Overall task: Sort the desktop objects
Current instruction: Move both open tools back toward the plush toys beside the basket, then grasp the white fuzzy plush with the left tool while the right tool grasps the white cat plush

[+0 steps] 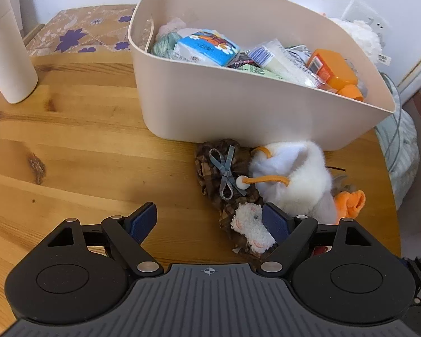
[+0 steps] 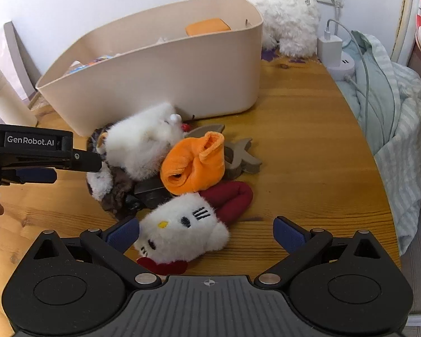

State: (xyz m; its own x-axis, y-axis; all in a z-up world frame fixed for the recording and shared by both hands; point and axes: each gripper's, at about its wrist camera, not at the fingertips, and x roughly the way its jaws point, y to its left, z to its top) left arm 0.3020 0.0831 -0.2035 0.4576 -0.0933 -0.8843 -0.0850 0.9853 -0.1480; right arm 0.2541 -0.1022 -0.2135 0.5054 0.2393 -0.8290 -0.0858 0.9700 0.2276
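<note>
Home: plush toys [image 2: 182, 236], bedding [image 2: 401, 118]

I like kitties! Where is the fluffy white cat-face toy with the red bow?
In the right wrist view, the fluffy white cat-face toy lies on the wooden table, low and centre, just below the orange plush piece and beside the dark red plush piece.

- Both pictures are lit by bright, soft daylight.
- Only faint shadows are seen under the bin [image 1: 238, 106] on the table [image 1: 84, 154].
- Edges are bent round and darkened at the corners.
- Nothing is blurred.
</note>
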